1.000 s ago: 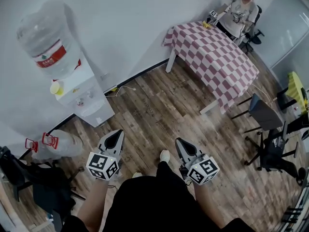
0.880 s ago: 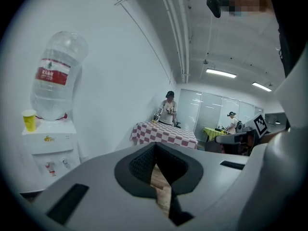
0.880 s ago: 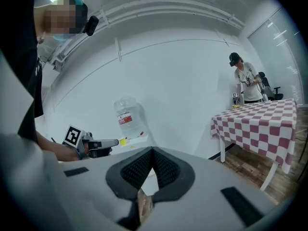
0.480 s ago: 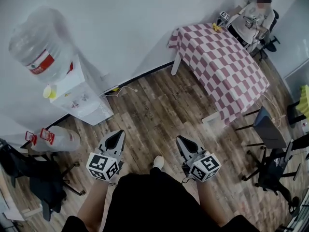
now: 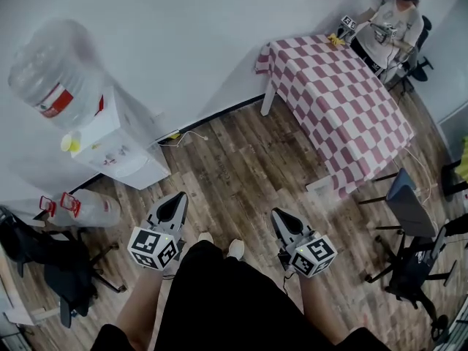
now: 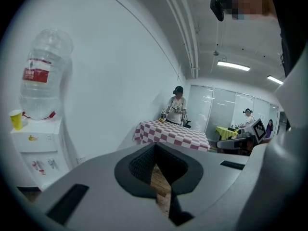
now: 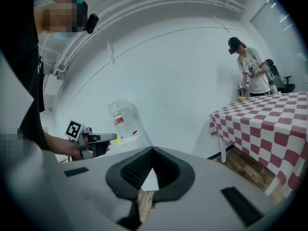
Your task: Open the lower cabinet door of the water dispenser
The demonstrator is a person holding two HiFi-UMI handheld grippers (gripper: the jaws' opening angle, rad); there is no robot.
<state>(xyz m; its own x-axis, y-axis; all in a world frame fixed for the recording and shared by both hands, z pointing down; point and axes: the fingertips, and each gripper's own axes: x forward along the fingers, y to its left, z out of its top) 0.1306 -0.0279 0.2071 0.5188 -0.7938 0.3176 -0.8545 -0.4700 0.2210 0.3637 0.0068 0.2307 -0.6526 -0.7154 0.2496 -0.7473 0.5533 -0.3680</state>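
- Right, both grippers are held out in front of the person over the wood floor (image 5: 234,159), and neither carries anything.
- Left gripper (image 5: 173,205): jaws pressed together, pads meeting, nothing between them.
- Right gripper (image 5: 284,224): same story, jaws closed on nothing.
- Dispenser (image 5: 124,152) stands against the wall at far left, with the bottle (image 5: 55,72) on top and a yellow cup (image 5: 71,143) on its ledge. It's well apart from both grippers.
- Its lower door should face out into the room, but from above the front is too foreshortened to pick out a handle or an edge.
- Spare bottle (image 5: 91,210) lies on the floor near the dispenser's left side, with a chair (image 5: 51,269) nearer again, so that flank is tight.
- My read: this is the approach, and the door isn't touched yet. Closed jaws make sense with nothing to hold on the way in.
- The left gripper is closer to the dispenser, so it looks likelier to take the door. It would need to drop low and spread its jaws first.
- Checked table (image 5: 344,101) and a person (image 5: 395,20) are at far right, out of play.
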